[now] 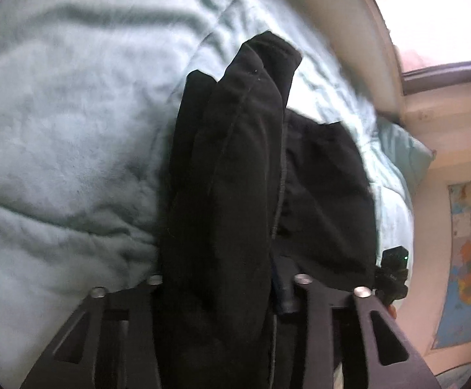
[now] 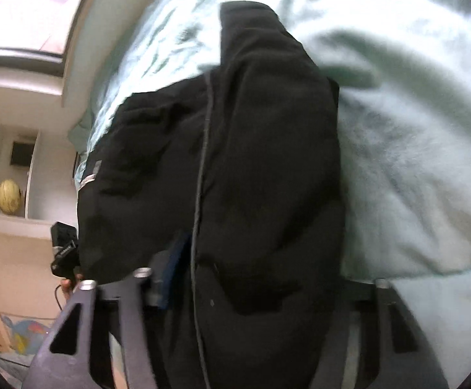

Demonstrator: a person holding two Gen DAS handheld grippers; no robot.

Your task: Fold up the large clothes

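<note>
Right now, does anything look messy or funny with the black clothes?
Yes. The black garment is bunched into thick vertical folds between each gripper's fingers instead of lying flat, hanging over the pale green blanket. Both the left gripper and right gripper appear clamped on it. The blanket looks rumpled. No damage shows.

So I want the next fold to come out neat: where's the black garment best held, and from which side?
Likely along the bunched edge where both grippers pinch it now: the left gripper and right gripper each clamp the black garment from the near side. The cloth hangs over the pale green bedding, so a grip spread along one edge should keep it flat.
</note>
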